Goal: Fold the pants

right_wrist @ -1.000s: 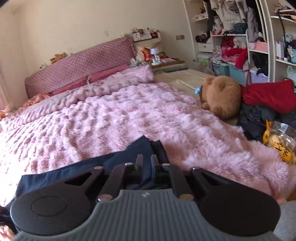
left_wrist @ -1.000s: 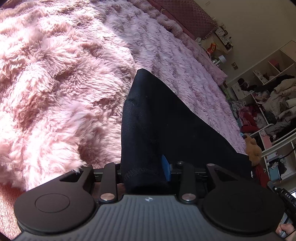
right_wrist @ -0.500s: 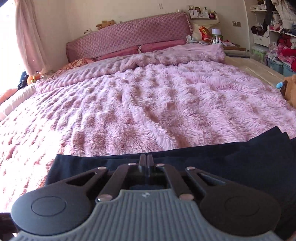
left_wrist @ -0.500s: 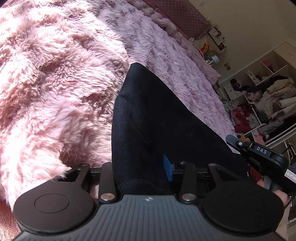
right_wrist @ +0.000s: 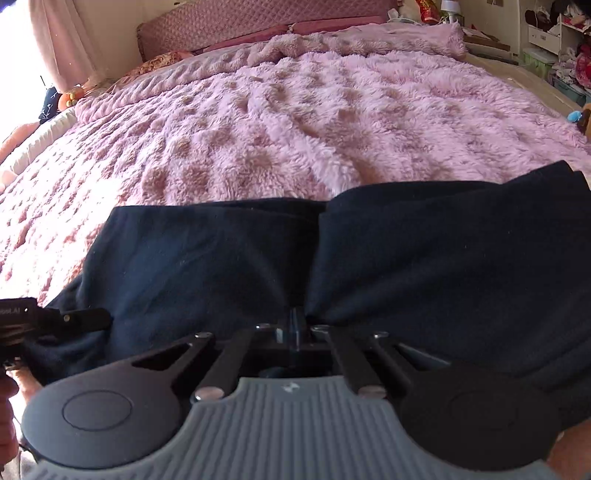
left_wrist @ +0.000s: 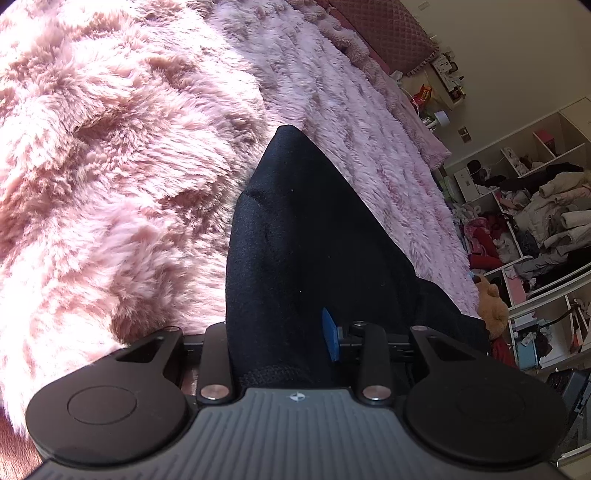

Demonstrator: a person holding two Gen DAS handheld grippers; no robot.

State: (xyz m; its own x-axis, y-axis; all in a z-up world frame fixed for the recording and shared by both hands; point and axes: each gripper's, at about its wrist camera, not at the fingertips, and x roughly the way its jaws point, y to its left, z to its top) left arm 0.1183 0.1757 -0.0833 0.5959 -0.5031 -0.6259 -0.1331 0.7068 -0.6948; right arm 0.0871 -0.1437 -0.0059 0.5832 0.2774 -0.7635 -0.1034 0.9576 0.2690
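The dark navy pants [left_wrist: 295, 229] lie on the fluffy pink blanket [left_wrist: 110, 184]. A thick bunch of them fills my left gripper [left_wrist: 280, 339], whose jaws are closing; the blue pad [left_wrist: 330, 334] presses the cloth. In the right wrist view the pants [right_wrist: 207, 258] spread across the near bed with a fold down the middle. My right gripper [right_wrist: 295, 325] is shut, pinching a thin edge of the pants at that fold. The left gripper [right_wrist: 55, 321] shows at the pants' left edge, with part of a hand below it.
The pink blanket [right_wrist: 314, 110] covers the whole bed up to a quilted headboard [right_wrist: 240, 18]. A brown teddy bear [left_wrist: 491, 306] sits at the bed's far side. Open shelves [left_wrist: 535, 221] piled with clothes stand beyond it. A curtain [right_wrist: 51, 44] hangs at the left.
The right gripper swung left and dipped toward the bed; the pants now fill its near view, pinched at the fold. It has left the left wrist view. The left gripper barely moved.
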